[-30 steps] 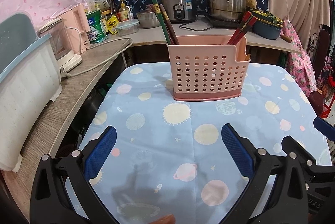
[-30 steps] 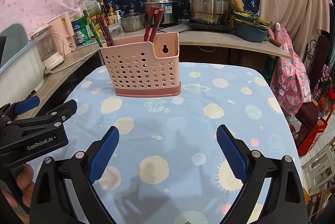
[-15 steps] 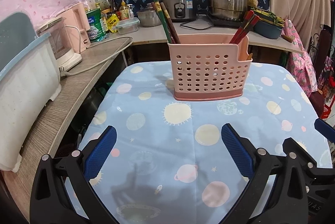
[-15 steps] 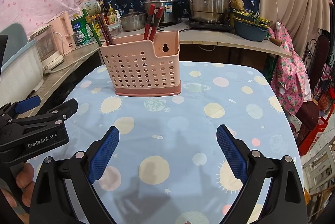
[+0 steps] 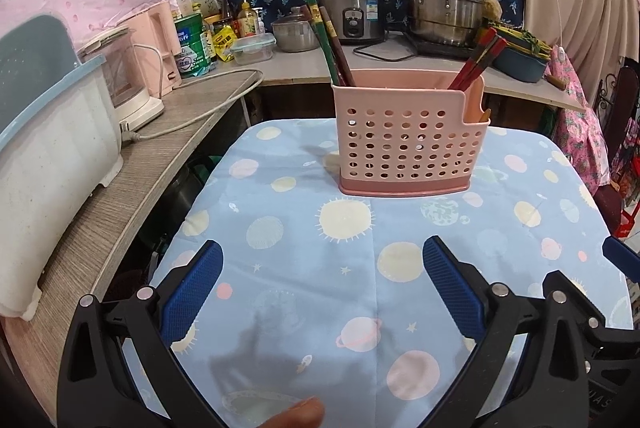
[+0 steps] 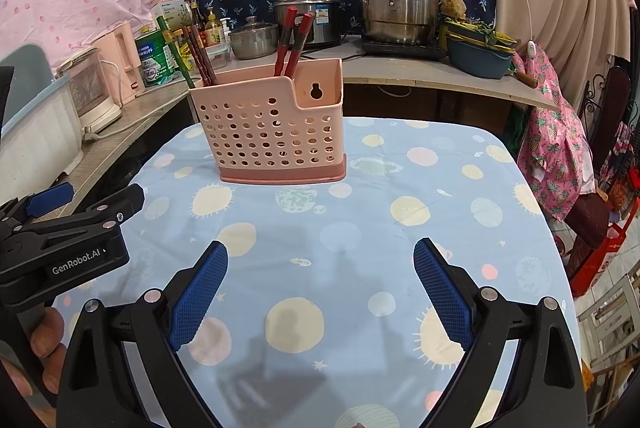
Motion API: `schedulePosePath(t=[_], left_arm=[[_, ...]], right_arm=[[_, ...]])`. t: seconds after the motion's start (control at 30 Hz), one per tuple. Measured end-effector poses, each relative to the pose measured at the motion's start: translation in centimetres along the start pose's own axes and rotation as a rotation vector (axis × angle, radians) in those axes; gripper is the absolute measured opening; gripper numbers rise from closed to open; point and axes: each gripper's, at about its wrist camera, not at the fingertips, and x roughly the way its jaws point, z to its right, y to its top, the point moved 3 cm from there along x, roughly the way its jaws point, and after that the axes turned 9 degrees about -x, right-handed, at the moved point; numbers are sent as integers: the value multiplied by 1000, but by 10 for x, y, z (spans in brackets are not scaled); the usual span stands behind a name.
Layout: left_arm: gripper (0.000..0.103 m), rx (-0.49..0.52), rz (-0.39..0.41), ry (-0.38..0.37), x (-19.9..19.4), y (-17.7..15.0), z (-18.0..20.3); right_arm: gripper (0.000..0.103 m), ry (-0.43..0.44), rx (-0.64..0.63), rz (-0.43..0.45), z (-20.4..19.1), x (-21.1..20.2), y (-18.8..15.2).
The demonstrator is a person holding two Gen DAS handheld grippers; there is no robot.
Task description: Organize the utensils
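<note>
A pink perforated utensil holder (image 5: 408, 135) (image 6: 272, 131) stands upright on the blue planet-print tablecloth (image 5: 352, 268). Green and brown chopsticks (image 5: 328, 35) (image 6: 188, 47) lean out of its left compartment, and red chopsticks (image 5: 478, 57) (image 6: 292, 39) lean out of its right side. My left gripper (image 5: 322, 260) hovers open over the cloth, well short of the holder, holding nothing. My right gripper (image 6: 320, 260) is open too and empty, to the holder's near right. The left gripper's body shows at the left edge of the right wrist view.
A counter (image 5: 140, 163) along the left carries a white-and-blue bin (image 5: 52, 147), a pink appliance (image 5: 132, 83) and a cord. At the back stand a rice cooker (image 5: 354, 15), steel pots (image 5: 444, 3), jars and bottles. A floral cloth (image 6: 556, 143) hangs to the right.
Both grippers stay open and empty. The holder sits slightly lower and larger in both views, so both cameras have crept a little toward it.
</note>
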Motion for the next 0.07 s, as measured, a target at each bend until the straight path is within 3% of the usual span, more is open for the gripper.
schedulePosePath(t=[0.07], left_arm=[[96, 4, -9, -11, 1, -1, 1]], right_arm=[[90, 0, 0, 1, 0, 0, 0]])
